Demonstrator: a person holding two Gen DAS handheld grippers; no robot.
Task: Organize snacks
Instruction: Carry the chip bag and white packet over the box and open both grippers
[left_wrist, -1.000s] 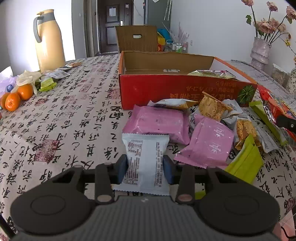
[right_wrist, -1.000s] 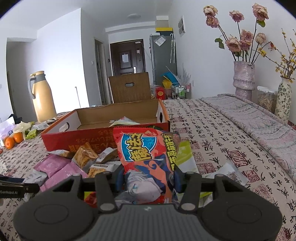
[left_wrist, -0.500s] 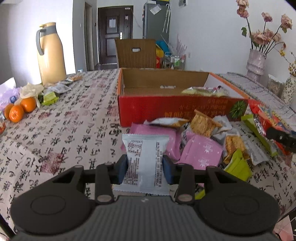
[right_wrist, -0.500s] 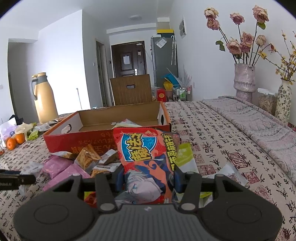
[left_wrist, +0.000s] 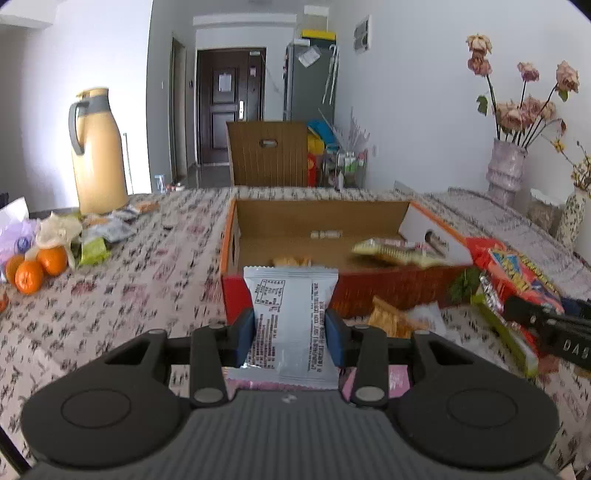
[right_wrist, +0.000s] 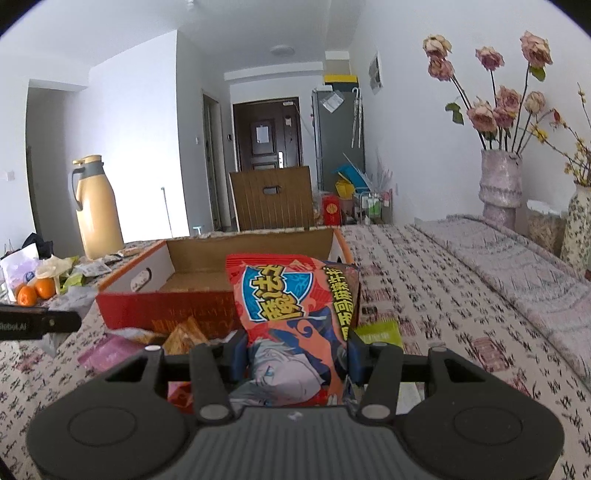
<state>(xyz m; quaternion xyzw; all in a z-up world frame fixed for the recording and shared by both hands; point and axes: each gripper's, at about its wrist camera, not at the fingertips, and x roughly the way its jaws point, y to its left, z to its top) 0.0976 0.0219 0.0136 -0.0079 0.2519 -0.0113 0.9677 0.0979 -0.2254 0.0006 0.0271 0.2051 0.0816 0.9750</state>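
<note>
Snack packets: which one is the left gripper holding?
The silver-white packet with black print, clamped upright in the left gripper. The right gripper holds the red cartoon bag; the others lie loose.

A lived-in home: a front door at twelve o'clock beside a fridge, dried roses in a vase at two o'clock, a thermos jug on the cloth-covered counter.

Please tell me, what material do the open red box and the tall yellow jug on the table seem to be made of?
The open red box looks like corrugated cardboard: brown matte walls inside, glossy red print outside, a punched handle hole. The tall yellow jug seems to be plastic or painted metal, with a smooth satin body and grey handle; the look alone cannot decide this.
</note>
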